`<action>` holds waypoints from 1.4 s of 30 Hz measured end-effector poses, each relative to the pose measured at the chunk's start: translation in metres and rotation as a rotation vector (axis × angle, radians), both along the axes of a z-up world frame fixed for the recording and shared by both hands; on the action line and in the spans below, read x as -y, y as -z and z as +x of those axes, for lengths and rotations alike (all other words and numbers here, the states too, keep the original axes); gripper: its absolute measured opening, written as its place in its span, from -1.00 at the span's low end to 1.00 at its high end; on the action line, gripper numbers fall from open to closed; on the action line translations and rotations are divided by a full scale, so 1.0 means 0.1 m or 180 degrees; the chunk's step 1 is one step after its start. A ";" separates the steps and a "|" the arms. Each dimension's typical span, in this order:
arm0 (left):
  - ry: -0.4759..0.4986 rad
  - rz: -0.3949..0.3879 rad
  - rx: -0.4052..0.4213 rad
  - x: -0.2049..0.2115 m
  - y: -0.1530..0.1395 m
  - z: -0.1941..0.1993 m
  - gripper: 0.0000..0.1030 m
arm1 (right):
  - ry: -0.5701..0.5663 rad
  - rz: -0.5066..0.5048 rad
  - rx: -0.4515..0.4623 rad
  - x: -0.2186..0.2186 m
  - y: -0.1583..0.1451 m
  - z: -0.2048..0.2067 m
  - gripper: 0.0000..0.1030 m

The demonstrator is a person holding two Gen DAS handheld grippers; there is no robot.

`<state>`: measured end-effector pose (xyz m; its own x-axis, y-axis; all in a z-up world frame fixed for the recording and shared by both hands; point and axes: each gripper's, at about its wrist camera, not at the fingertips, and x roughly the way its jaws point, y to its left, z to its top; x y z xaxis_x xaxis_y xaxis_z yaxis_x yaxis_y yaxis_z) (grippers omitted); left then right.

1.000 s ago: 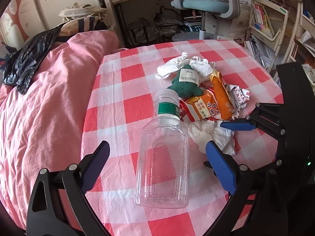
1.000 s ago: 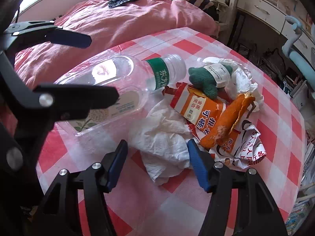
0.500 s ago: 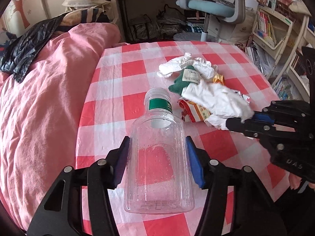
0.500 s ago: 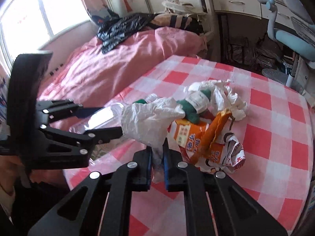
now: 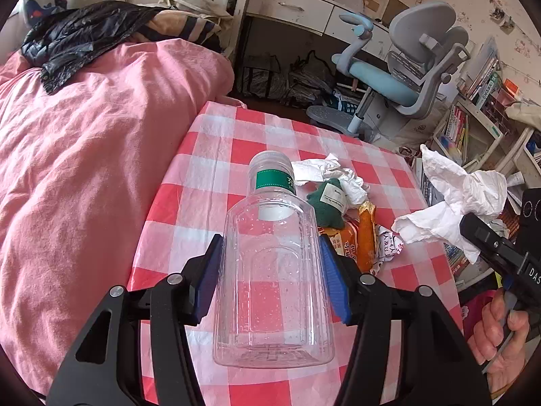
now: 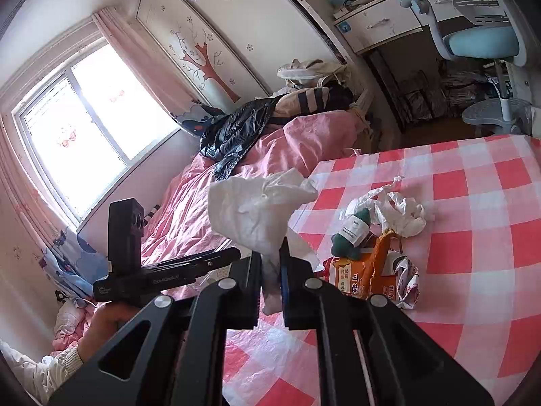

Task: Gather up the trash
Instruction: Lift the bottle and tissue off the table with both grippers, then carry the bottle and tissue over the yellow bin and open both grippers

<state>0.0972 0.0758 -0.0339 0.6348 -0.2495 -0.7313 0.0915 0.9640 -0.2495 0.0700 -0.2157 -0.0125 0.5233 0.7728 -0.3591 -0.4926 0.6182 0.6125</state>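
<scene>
My left gripper (image 5: pixel 270 277) is shut on an empty clear plastic bottle (image 5: pixel 274 270) with a green neck label, held above the red-checked table (image 5: pixel 216 182). My right gripper (image 6: pixel 271 267) is shut on a crumpled white tissue (image 6: pixel 257 206), lifted off the table; the tissue also shows at the right of the left wrist view (image 5: pixel 453 199). On the table lie a crumpled white paper (image 6: pixel 402 209), a green plush piece with a white tag (image 6: pixel 351 233) and an orange snack wrapper (image 6: pixel 365 274).
A bed with a pink quilt (image 5: pixel 84 155) and a black jacket (image 5: pixel 84 37) borders the table's left side. A blue-grey desk chair (image 5: pixel 405 81) and desk stand beyond the far edge. Bookshelves (image 5: pixel 473 125) are at the right.
Both grippers have risen. The bottle is lifted off the table in the left gripper. The right gripper carries the tissue up and away from the trash pile.
</scene>
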 end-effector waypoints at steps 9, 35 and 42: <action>0.0076 0.0118 0.0222 0.21 -0.10 -0.12 0.03 | 0.0011 -0.0291 0.0015 0.06 0.01 -0.10 -0.80; 0.0234 0.0153 0.0417 0.38 -0.22 -0.19 0.03 | 0.0147 -0.0577 -0.0039 0.09 0.09 -0.12 -0.80; 0.0283 0.0104 0.0450 0.47 -0.26 -0.19 0.03 | 0.0262 -0.0558 0.0027 0.19 -0.01 -0.23 -0.80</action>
